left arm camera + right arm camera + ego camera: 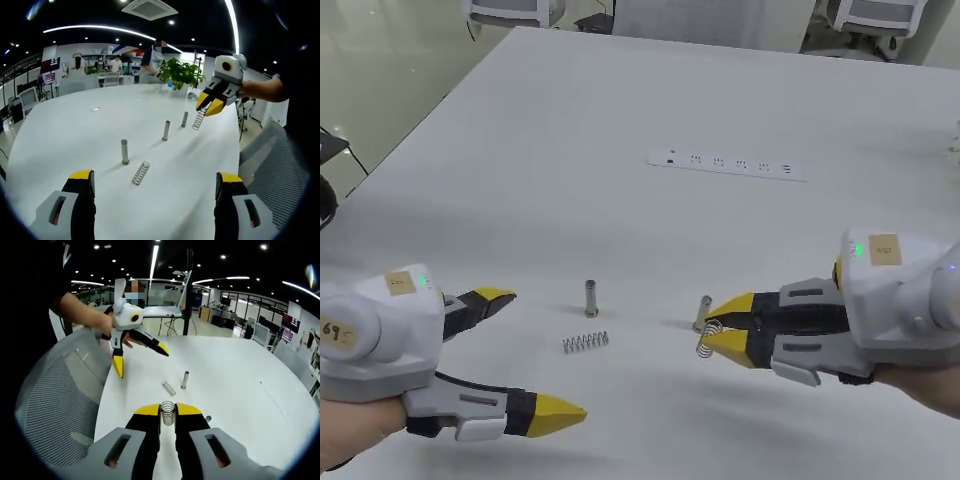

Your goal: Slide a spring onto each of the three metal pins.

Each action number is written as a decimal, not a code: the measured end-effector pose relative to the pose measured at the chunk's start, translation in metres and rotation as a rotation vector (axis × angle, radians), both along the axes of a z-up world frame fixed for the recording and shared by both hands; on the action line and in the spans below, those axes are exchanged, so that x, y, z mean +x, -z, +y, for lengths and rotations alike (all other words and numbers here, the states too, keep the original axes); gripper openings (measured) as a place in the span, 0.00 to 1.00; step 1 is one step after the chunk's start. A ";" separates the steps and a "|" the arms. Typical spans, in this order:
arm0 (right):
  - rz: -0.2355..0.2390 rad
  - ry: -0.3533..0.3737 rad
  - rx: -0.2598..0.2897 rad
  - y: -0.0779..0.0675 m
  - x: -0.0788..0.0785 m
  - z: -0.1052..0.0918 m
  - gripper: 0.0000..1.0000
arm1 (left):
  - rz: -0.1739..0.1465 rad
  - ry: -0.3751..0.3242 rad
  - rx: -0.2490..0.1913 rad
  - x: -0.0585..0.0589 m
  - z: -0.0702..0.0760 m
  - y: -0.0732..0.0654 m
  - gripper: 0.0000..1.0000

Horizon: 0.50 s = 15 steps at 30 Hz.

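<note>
On the white table (620, 120), the right gripper (710, 328) pinched a spring (707, 340) just beside a pin (704, 312) (left gripper (546, 352) spread, empty); misaligned, the spring could snag and topple the pin.

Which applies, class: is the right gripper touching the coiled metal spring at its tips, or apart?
Touching. The right gripper view shows the coiled metal spring pinched between the yellow tips of the right gripper.

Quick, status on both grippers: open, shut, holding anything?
Left gripper: open, jaws wide apart, holding nothing.
Right gripper: shut on a spring.
</note>
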State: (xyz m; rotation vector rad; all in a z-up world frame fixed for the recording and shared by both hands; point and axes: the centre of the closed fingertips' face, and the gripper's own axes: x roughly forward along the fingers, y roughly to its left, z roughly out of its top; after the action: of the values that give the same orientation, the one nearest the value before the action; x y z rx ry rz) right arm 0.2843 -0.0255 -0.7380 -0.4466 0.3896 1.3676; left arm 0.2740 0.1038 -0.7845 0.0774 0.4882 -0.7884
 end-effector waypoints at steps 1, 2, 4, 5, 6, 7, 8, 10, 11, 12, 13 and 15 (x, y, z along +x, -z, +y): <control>-0.003 0.004 -0.001 0.000 0.002 -0.001 0.07 | 0.000 -0.001 0.002 0.000 0.000 0.001 0.98; -0.001 0.010 0.001 -0.001 0.005 -0.001 0.07 | 0.000 -0.002 0.003 -0.001 0.001 0.001 0.98; -0.001 0.034 0.004 -0.002 0.015 -0.003 0.07 | 0.006 -0.006 -0.002 -0.002 0.002 0.002 0.98; -0.002 0.040 0.004 -0.002 0.018 -0.004 0.07 | 0.008 -0.006 -0.001 -0.002 0.002 0.002 0.98; -0.004 0.048 0.006 -0.003 0.022 -0.004 0.07 | 0.008 -0.007 0.002 -0.002 0.002 0.002 0.98; -0.005 0.057 0.016 -0.006 0.027 -0.004 0.08 | 0.007 -0.007 0.004 -0.003 0.003 0.002 0.98; -0.007 0.068 0.022 -0.008 0.030 -0.004 0.08 | 0.007 -0.008 0.004 -0.003 0.003 0.002 0.98; -0.016 0.089 0.029 -0.011 0.039 -0.005 0.07 | 0.008 -0.013 -0.002 -0.003 0.003 0.000 0.98; -0.018 0.098 0.032 -0.012 0.043 -0.005 0.07 | 0.005 -0.015 -0.002 -0.003 0.004 -0.002 0.98; -0.017 0.113 0.037 -0.013 0.048 -0.006 0.07 | 0.003 -0.015 -0.001 -0.002 0.004 -0.002 0.98; -0.016 0.117 0.038 -0.013 0.050 -0.006 0.07 | 0.003 -0.017 -0.001 -0.002 0.005 -0.002 0.98; -0.024 0.129 0.034 -0.011 0.058 -0.006 0.08 | 0.003 -0.020 -0.001 -0.002 0.006 -0.002 0.98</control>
State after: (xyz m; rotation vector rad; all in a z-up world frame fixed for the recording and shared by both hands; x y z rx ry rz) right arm 0.3421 -0.0320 -0.7270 -0.4021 0.3688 1.2407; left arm 0.2721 0.1095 -0.7823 0.0701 0.4905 -0.7698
